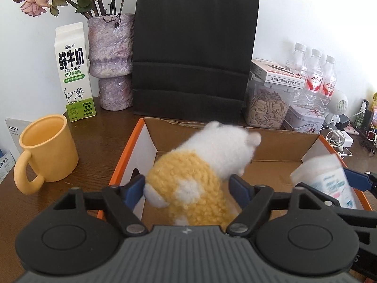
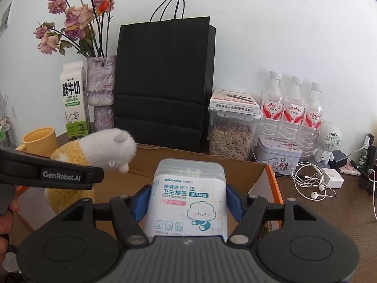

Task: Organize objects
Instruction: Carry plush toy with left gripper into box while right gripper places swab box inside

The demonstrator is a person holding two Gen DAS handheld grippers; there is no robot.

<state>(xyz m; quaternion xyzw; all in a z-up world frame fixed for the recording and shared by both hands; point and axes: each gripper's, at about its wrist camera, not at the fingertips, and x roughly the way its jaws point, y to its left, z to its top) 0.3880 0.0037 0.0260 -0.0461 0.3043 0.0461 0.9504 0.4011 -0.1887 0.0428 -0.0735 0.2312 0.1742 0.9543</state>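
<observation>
Left gripper (image 1: 187, 189) over the open cardboard box (image 1: 271, 139), jaws spread, pads clear of the plush toy (image 1: 200, 172) lying between them, long axis pointing away into the box; right gripper (image 2: 188, 202) nearby, clamped on the cotton-bud tub (image 2: 188, 198), also above the box. Dark wooden table (image 1: 99, 141), cluttered, against a white wall.

Setting — plain white wall (image 2: 271, 28) behind; dark brown wooden table (image 1: 99, 136) meeting it along the back edge. Even daylight, soft shadows — wood grain visible at the right-hand edge of the table.
</observation>
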